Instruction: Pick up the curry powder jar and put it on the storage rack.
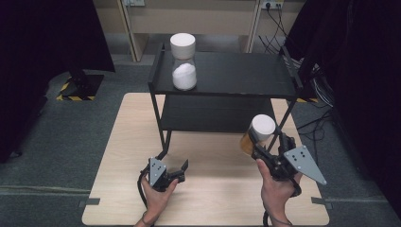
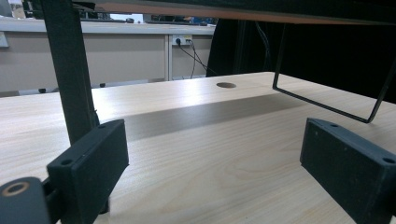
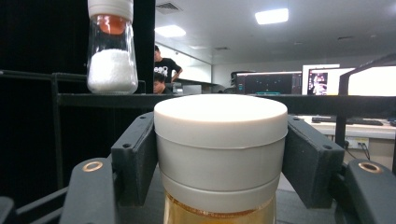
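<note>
A: What containers are out?

B: Two jars. One jar with white grains (image 1: 183, 62) stands upright on the top shelf of the black rack (image 1: 236, 75), toward ten o'clock of the shelf top. It has a white cap, a narrow waist and a clear lower bulb about half full of something white and granular, like salt or sugar. In the right gripper view the same jar (image 3: 112, 49) stands at eleven o'clock, with an orange-red part showing under its cap.

A: And the other?

B: The jar with amber liquid (image 1: 257, 134) is off the table, held by the right gripper (image 1: 269, 144) at about four o'clock of the wooden table (image 1: 213, 198), just in front of the rack's right legs. Its white lid (image 3: 220, 140) sits squarely between the two black jaws, which press on either side of the lid. Below the lid the glass shows a golden, honey-coloured fill.

A: Is it tilted?

B: Slightly, with the lid leaning toward the rack in the high view.

A: What about the other hand?

B: The left gripper (image 1: 176, 169) is low over the table at about seven o'clock, near the rack's front left leg (image 2: 70, 70). Its jaws are spread wide with bare tabletop between them; it holds nothing.

A: Anything on the lower shelf?

B: What I can see of it is bare.
</note>
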### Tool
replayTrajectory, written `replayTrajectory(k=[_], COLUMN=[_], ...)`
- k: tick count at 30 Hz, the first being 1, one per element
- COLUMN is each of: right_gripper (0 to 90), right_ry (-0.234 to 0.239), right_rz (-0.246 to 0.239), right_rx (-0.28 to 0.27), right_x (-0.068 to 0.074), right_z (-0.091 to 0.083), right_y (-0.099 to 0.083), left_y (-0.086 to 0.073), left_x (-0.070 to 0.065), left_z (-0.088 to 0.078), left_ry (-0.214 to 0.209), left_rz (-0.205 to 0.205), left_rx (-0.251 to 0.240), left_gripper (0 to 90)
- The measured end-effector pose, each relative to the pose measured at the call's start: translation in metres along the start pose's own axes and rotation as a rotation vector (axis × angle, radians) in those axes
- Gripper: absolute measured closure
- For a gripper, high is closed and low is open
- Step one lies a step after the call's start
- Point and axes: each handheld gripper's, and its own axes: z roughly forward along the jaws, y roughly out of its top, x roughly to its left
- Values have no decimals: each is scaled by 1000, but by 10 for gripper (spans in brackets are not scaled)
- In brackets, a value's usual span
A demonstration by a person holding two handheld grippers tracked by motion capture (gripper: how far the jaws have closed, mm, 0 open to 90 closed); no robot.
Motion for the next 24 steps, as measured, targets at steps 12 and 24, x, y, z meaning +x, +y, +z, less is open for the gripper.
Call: replayTrajectory(k=[12, 24], right_gripper=[339, 339], right_ry=[-8, -29], right_rz=[-3, -12], right_rx=[-5, -21], right_x=[0, -1], right_z=[8, 17], right_y=[13, 29], left_y=[0, 0], left_x=[0, 0], left_z=[0, 0], left_ry=[0, 0], left_rz=[0, 0], left_rx=[0, 0], left_gripper=[69, 69])
